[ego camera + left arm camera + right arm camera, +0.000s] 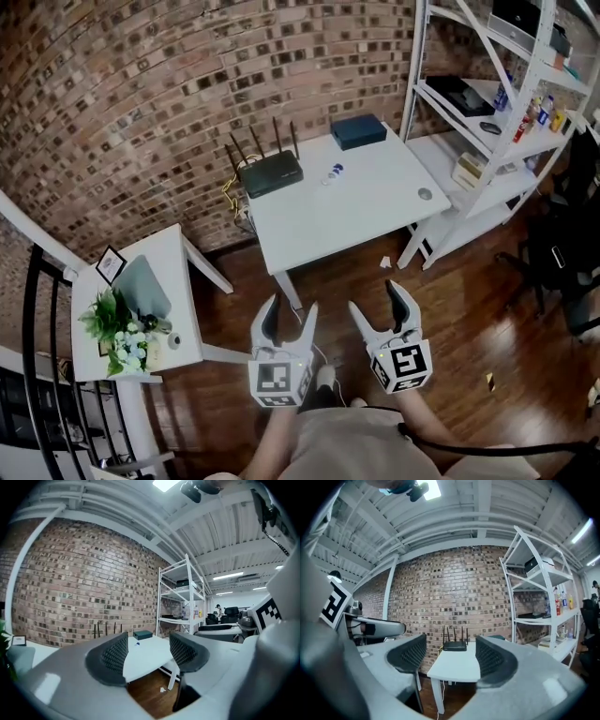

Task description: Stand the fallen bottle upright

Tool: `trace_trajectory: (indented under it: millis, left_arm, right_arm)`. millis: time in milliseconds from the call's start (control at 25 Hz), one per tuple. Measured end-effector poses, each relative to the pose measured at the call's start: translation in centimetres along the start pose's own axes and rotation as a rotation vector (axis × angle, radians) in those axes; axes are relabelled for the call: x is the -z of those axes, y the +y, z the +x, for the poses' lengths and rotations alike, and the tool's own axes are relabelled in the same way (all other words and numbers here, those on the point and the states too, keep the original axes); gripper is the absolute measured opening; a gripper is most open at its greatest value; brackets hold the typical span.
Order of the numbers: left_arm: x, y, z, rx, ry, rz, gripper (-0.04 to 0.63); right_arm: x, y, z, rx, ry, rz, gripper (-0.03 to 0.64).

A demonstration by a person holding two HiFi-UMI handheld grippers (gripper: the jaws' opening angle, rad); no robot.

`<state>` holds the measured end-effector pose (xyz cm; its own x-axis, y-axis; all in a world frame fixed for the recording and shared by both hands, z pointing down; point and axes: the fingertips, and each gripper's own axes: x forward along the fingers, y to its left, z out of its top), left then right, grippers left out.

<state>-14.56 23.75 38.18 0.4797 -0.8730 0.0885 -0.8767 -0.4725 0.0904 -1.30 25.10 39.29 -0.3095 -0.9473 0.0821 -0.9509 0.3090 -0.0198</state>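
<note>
Approach step, I judge: my left tongs (292,305) and right tongs (374,296) hang over the floor (469,309), both apart and empty. The bottle (333,173) lies fallen on the table (356,211) (near the router (272,174)), well ahead; next I must reach it.

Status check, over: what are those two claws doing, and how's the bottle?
Left gripper, right gripper: open, empty, short of the table. Bottle lying on its side there, untouched. Router and dark box flank it, not touching.
</note>
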Motion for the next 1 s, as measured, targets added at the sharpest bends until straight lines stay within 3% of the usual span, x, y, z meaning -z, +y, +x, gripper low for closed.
trace_trajectory:
  millis: [120, 320, 440, 680, 880, 1000]
  left_arm:
    - [-0.7, 2.9, 3.4, 0.016, -0.019, -0.004, 0.293]
    - [2.7, 5.6, 7.4, 0.036, 0.05, -0.066, 0.29]
    - [3.8, 5.9, 10.5, 0.059, 0.073, -0.075, 0.259]
    - [3.4, 5.4, 19.0, 0.092, 0.072, -0.042, 0.259]
    - [2.7, 6.1, 27.4, 0.059, 0.075, -0.025, 0.26]
    - [1.3, 7.2, 32.1, 0.012, 0.078, -0.006, 0.26]
  right_arm:
    - [-0.8, -0.3, 3.5, 0.011, -0.012, -0.004, 0.314]
    - [2.3, -0.9, 6.6, 0.028, 0.064, 0.019, 0.314]
    - [2.0, -2.4, 8.9, 0.032, 0.061, 0.007, 0.314]
    - [1.4, -8.6, 15.3, 0.046, 0.035, -0.001, 0.314]
    - [-0.5, -15.3, 22.9, 0.013, 0.005, -0.022, 0.314]
    - [-1.9, -18.2, 27.6, -0.052, -0.004, -0.029, 0.314]
